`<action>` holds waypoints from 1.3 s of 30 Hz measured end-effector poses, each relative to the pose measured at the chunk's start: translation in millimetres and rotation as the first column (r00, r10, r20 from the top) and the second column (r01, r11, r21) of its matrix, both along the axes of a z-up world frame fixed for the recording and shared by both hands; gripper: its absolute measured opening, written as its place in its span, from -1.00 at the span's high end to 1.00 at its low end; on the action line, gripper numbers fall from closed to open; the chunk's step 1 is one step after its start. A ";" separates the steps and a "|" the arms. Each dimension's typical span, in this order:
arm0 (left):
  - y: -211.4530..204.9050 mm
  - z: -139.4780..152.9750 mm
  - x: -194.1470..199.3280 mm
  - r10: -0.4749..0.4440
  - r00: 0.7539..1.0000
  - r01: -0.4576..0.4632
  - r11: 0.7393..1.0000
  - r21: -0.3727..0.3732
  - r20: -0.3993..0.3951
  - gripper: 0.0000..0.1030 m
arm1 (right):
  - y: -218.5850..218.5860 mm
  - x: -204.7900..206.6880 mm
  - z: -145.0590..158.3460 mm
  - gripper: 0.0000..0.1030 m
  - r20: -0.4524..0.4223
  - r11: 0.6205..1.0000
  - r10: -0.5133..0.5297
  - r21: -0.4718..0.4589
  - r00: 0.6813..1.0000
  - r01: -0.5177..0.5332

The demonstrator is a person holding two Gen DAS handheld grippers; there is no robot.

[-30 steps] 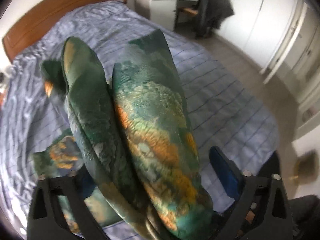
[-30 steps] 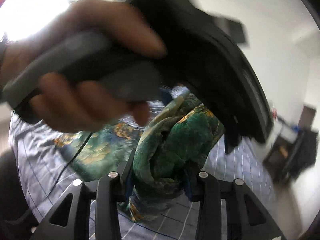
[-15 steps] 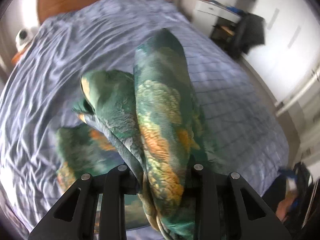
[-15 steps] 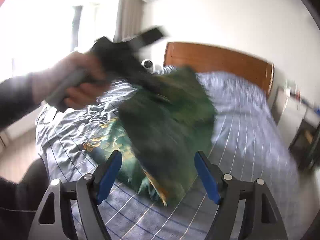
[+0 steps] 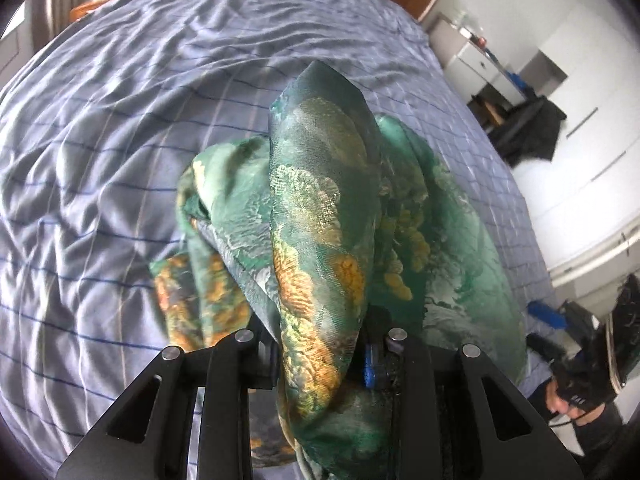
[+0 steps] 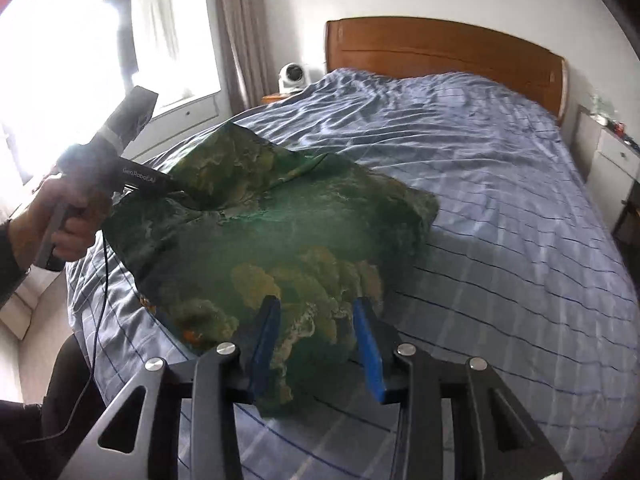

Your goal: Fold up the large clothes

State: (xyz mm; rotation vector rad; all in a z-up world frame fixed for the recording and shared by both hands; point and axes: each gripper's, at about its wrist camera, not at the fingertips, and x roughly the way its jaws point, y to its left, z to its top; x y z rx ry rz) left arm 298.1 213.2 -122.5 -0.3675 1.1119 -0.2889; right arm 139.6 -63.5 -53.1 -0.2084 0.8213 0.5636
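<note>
A green garment point(image 5: 320, 216) with orange and gold print hangs bunched over the blue striped bed point(image 5: 120, 160). My left gripper point(image 5: 320, 356) is shut on a thick fold of it, which rises between the fingers. In the right wrist view the garment point(image 6: 280, 220) is spread out and lifted above the bed. My right gripper point(image 6: 316, 336) has its jaws closing, and its blue pads point(image 6: 264, 336) press a bunched edge of the cloth. The left gripper point(image 6: 176, 192), held by a hand point(image 6: 68, 216), grips the far left corner, its fingertips hidden in the cloth.
A wooden headboard point(image 6: 440, 52) stands at the far end of the bed. A small white fan point(image 6: 294, 76) sits on a bedside stand by the window. White drawers point(image 5: 480, 64) and a chair draped in dark clothing point(image 5: 532, 128) stand to the bed's right.
The left gripper closed on the fold and swung away to the left. The right gripper let go, opened wide, then closed on the near edge. The garment went from a bundle to a spread sheet.
</note>
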 end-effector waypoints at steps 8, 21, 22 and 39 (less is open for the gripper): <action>16.0 -77.3 -3.8 0.061 0.997 -0.064 0.995 -0.081 -0.043 0.31 | 39.4 32.7 -90.9 0.25 -0.251 0.993 0.017 -0.112 0.968 -0.046; 33.2 -90.3 -3.4 0.047 0.998 -0.053 0.986 -0.159 -0.039 0.25 | 42.5 39.4 -69.1 0.24 -0.289 0.995 0.007 -0.097 0.957 -0.037; 30.5 -87.1 -3.8 0.044 0.998 -0.050 0.987 -0.154 -0.039 0.25 | 41.9 44.5 -60.5 0.24 -0.293 0.996 0.006 -0.085 0.956 -0.032; 19.8 -82.0 6.5 0.016 0.999 -0.022 0.991 -0.132 -0.044 0.24 | 81.3 173.1 -103.0 0.25 -0.271 0.975 -0.146 -0.200 0.951 0.093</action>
